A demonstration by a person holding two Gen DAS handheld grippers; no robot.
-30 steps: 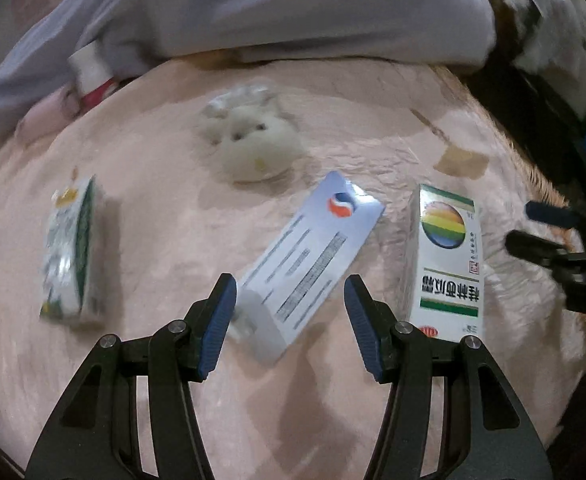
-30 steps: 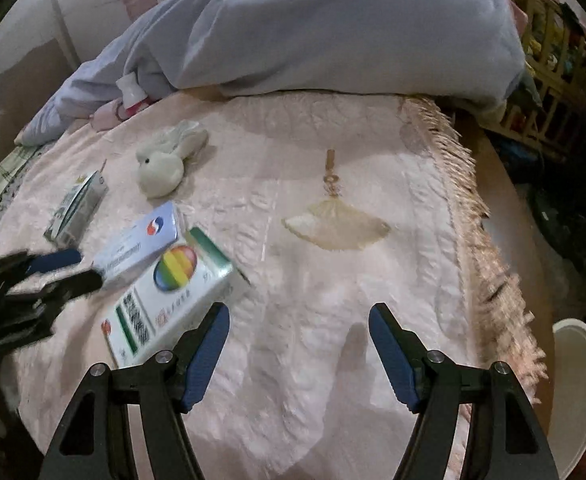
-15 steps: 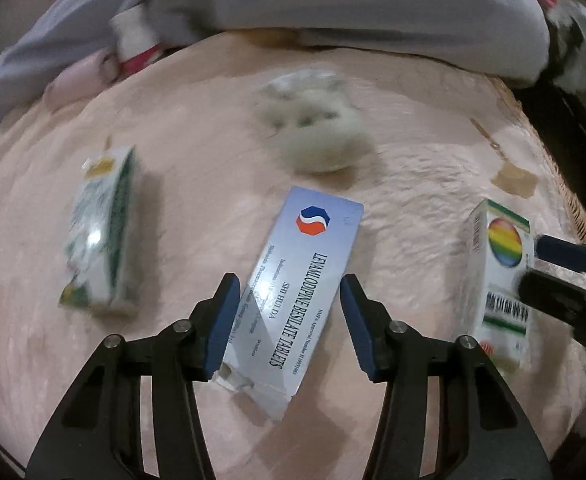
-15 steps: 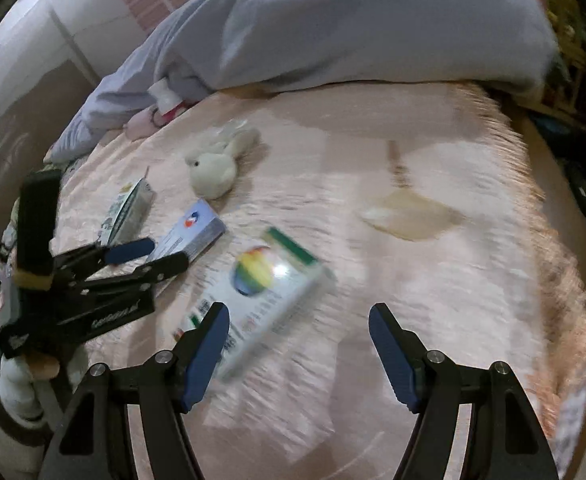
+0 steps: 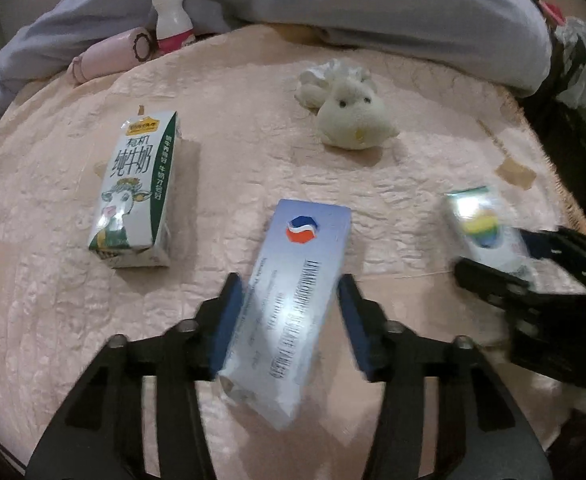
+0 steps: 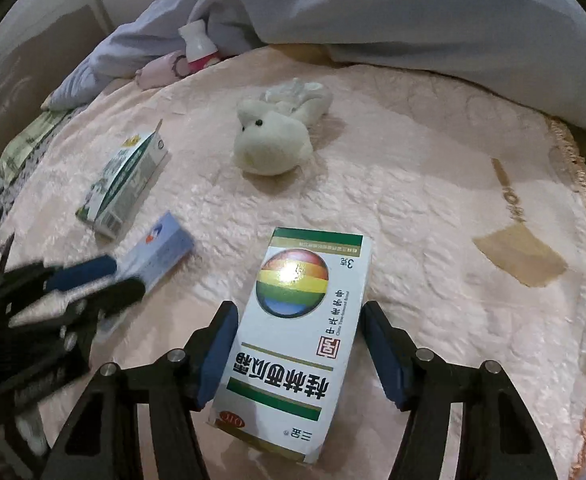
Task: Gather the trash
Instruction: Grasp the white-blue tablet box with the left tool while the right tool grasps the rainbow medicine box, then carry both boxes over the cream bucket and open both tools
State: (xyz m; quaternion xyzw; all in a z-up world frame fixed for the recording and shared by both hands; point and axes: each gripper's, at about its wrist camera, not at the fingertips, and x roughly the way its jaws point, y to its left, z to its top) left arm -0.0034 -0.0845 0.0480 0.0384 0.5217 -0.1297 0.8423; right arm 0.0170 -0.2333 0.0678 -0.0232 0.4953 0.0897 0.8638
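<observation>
A pale blue tablet box (image 5: 297, 304) lies on the pink bedspread (image 5: 253, 168) between the fingers of my left gripper (image 5: 291, 320), which is open around it. A white box with a rainbow ball (image 6: 297, 332) lies between the fingers of my right gripper (image 6: 299, 348), also open, with small gaps at both sides. A green-and-white milk carton (image 5: 137, 188) lies to the left; it also shows in the right wrist view (image 6: 125, 184). The tablet box (image 6: 161, 256) and left gripper (image 6: 89, 284) show at the left of the right wrist view.
A cream plush toy (image 5: 351, 114) lies further back on the bed. A small white and pink bottle (image 5: 171, 22) and a pink roll (image 5: 113, 54) lie by a grey duvet (image 5: 373, 4). A tan tassel (image 6: 517, 256) lies near the fringed right edge.
Both grippers moved forward and down over their boxes. The tablet box now sits between my left fingers and the rainbow box between my right fingers. Neither has closed.
</observation>
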